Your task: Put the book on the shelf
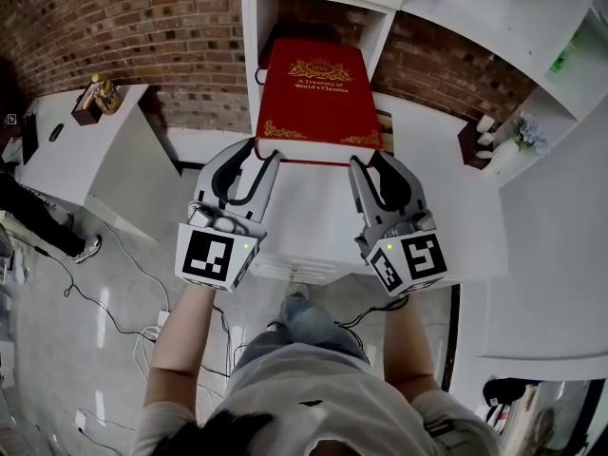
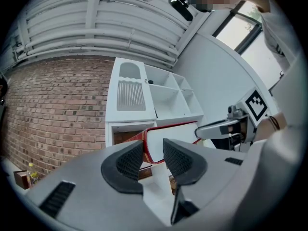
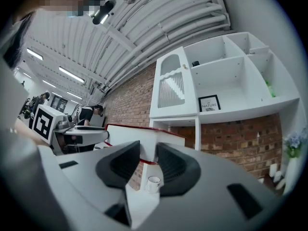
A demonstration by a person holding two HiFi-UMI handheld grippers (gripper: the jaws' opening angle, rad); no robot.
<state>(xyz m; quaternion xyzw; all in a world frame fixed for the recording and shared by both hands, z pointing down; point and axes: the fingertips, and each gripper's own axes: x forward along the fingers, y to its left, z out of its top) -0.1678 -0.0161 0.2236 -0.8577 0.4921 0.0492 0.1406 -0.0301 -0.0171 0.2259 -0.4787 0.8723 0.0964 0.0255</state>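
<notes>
Book (image 1: 316,93) pinched at its near corners by left gripper (image 1: 258,158) and right gripper (image 1: 369,161); keep it level, slide straight into the shelf (image 1: 250,46) opening

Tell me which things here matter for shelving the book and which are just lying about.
For the job:
red book, held by the left gripper and right gripper
white shelf unit

Just lying about:
framed picture
white mug
flowers
</notes>
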